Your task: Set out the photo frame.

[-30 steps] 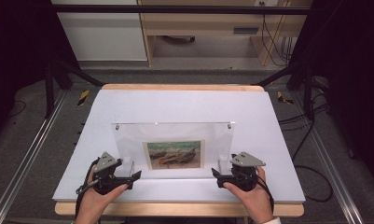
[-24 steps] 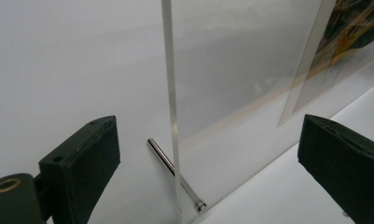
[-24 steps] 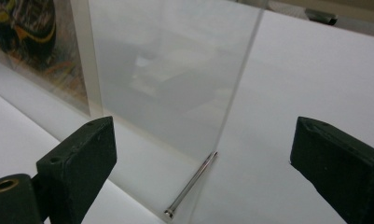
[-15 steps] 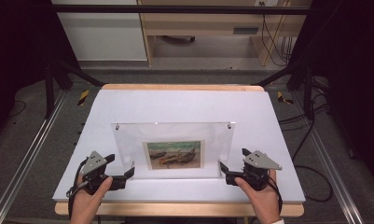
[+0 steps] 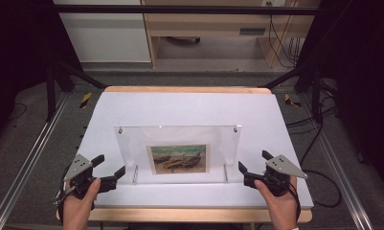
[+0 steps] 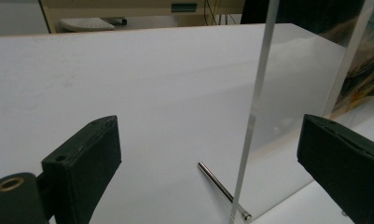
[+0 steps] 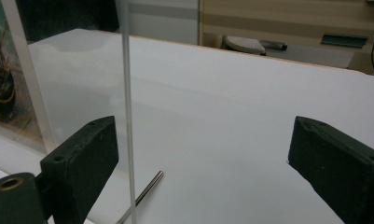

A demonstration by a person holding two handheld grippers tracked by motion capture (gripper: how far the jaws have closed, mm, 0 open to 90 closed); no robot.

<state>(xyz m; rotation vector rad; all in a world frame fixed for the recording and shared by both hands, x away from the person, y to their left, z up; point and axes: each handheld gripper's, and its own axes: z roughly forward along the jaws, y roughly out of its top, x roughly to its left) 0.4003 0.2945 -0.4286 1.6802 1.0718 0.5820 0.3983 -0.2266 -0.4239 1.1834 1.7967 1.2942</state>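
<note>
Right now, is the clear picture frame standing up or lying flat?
Standing up. The clear frame rises from the table on metal pins, its edge running straight up in both gripper views.

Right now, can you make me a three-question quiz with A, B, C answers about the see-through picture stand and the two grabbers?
1. Where does the clear picture frame stand?
A. On the white table, between the two grippers
B. On the floor beside the table
C. Held up in the air by a hand

2. How many metal pins prop the frame from below?
A. None
B. Two
C. Five

3. How are the jaws of the left gripper and right gripper?
A. Both shut on the frame
B. One open, one shut
C. Both open, holding nothing

Answers:
1. A, as the high view shows the frame upright on the tabletop with a gripper off each end.
2. B, one pin under each side of the frame in the high view.
3. C, each gripper view shows a wide gap between its black jaws, with the frame's edge standing free in it.
</note>
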